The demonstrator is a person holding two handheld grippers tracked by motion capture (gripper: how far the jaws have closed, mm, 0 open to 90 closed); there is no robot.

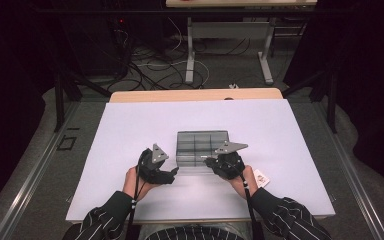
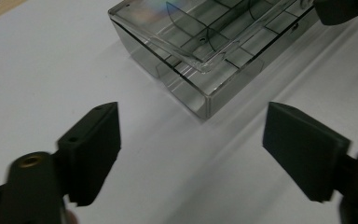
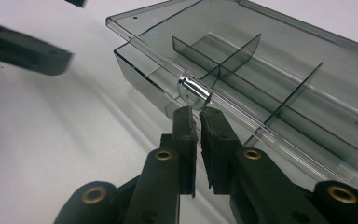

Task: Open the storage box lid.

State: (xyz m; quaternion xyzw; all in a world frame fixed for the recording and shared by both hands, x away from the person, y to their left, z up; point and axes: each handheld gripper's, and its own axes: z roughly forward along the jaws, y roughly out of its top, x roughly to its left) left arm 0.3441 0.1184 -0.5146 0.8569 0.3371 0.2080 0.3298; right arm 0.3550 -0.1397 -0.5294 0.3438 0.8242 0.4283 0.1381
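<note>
Pinching the small clasp tab [image 3: 193, 91] on the lid's near edge, the right gripper [image 3: 196, 112] has its jaws almost shut on it. The smoky clear plastic organiser box [image 1: 201, 146] sits mid-table on the white sheet [image 1: 130, 130], its dividers showing through the lid [image 2: 186, 28], which looks slightly lifted at the front. The left gripper [image 2: 193, 140] hovers just near-left of the box's corner, jaws spread wide with only bare table between them. I'd judge the opening has barely begun: the latch is gripped, the lid not yet swung up, and the compartments look empty.
</note>
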